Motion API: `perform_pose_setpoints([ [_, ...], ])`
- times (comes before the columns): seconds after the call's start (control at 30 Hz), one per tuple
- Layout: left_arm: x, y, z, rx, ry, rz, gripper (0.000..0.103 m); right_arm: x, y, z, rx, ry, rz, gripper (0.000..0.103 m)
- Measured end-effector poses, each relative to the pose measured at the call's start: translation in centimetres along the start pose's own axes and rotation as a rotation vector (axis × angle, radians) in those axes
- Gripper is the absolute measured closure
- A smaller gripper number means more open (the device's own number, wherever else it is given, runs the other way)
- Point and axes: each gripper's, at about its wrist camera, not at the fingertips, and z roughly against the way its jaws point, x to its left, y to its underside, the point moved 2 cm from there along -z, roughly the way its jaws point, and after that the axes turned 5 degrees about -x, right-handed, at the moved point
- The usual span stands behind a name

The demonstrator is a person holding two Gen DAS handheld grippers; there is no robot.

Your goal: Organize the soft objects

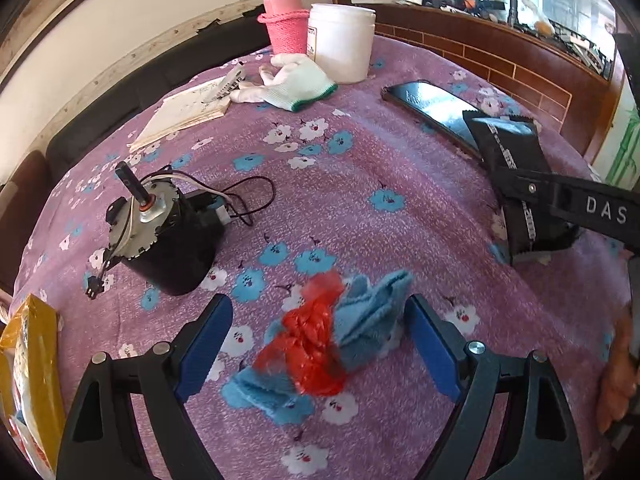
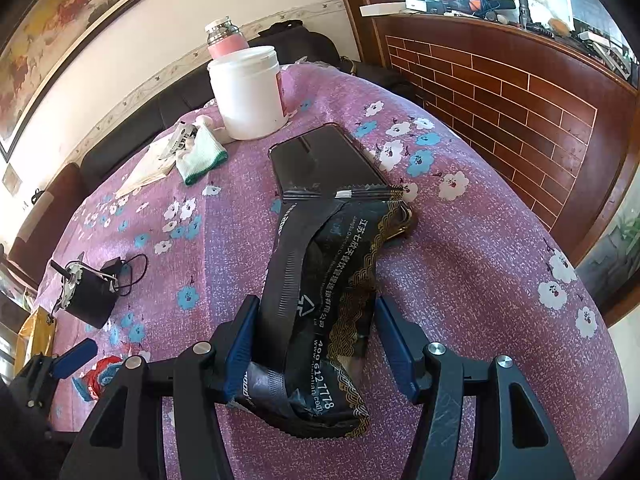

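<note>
A crumpled blue cloth point(image 1: 368, 320) with a red plastic bag point(image 1: 316, 344) on it lies on the purple flowered tablecloth point(image 1: 360, 168). My left gripper point(image 1: 320, 320) is open, its blue pads either side of the pile. The pile also shows small in the right wrist view point(image 2: 102, 374). My right gripper point(image 2: 314, 330) straddles a black foil pouch point(image 2: 332, 280) with white print; the pads stand apart from the pouch's sides and it lies on the cloth. The pouch point(image 1: 516, 176) and right gripper also show in the left wrist view. A white knit glove point(image 1: 288, 82) lies at the back.
A black motor with wires point(image 1: 168, 236) stands left of the pile. A phone point(image 1: 432, 108) lies just beyond the pouch. A white jar point(image 1: 340, 40), a pink flask point(image 1: 282, 20) and a notepad point(image 1: 184, 112) sit at the back. A yellow packet point(image 1: 28, 368) is at far left.
</note>
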Motion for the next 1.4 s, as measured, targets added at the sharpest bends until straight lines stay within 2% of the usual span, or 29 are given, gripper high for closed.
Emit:
perform_pose_setpoints([
  [0.03, 0.0, 0.1, 0.1, -0.003, 0.021, 0.013, 0.034, 0.0, 0.0, 0.0, 0.0, -0.002, -0.002, 0.04],
  [0.07, 0.0, 0.1, 0.3, -0.005, 0.047, 0.024, 0.058, 0.0, 0.0, 0.0, 0.0, -0.002, -0.003, 0.04],
  [0.1, -0.1, 0.1, 0.5, -0.002, 0.044, 0.029, 0.059, 0.0, 0.0, 0.0, 0.0, -0.003, -0.004, 0.04],
  [0.2, -0.6, 0.2, 1.4, -0.032, 0.002, -0.004, 0.06, 0.0, 0.0, 0.0, 0.001, -0.002, -0.002, 0.04],
  [0.53, -2.2, 0.3, 5.0, -0.106, -0.024, -0.056, 0.06, -0.1, 0.0, 0.0, 0.0, -0.006, -0.005, 0.041],
  [0.7, -2.2, 0.9, 6.0, -0.11, -0.021, -0.043, 0.06, -0.1, -0.1, 0.1, -0.004, -0.005, -0.008, 0.042],
  [0.83, -2.0, 1.3, 6.9, -0.113, -0.019, -0.034, 0.06, -0.5, -0.1, 0.3, -0.009, -0.004, -0.028, 0.049],
  [1.1, -1.9, 1.9, 7.8, -0.115, -0.02, -0.029, 0.06, -0.5, 0.0, 0.8, -0.026, -0.013, -0.029, 0.054],
  [1.4, -1.9, 2.1, 7.5, -0.101, -0.017, -0.023, 0.06, -0.5, -0.1, 1.1, -0.043, -0.02, -0.03, 0.054],
])
